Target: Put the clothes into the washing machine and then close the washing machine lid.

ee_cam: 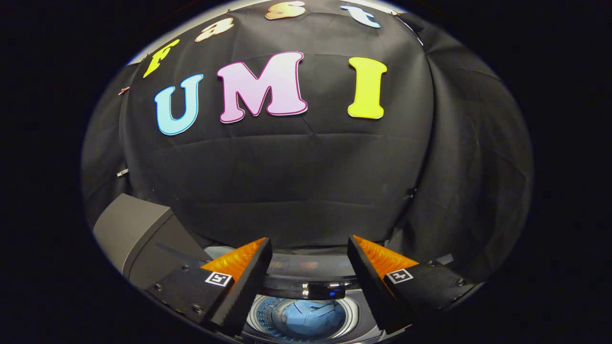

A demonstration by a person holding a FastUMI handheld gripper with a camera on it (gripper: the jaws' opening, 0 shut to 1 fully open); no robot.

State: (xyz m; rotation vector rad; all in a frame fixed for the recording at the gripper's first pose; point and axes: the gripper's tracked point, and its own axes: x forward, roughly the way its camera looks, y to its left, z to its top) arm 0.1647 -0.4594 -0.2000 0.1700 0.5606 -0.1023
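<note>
washer: sat right below my gripper, tub open, mouth facing up
lid: looked raised at the far rim, between the fingers, so I'd guess pulling it toward me
clothes: blue bundle down in the drum
gripper: fingers wide apart, holding nothing

You face a black cloth wall, creased and hung in panels, with a fold to its right. Left of it stands a grey box-like unit, perhaps a cabinet.
</note>
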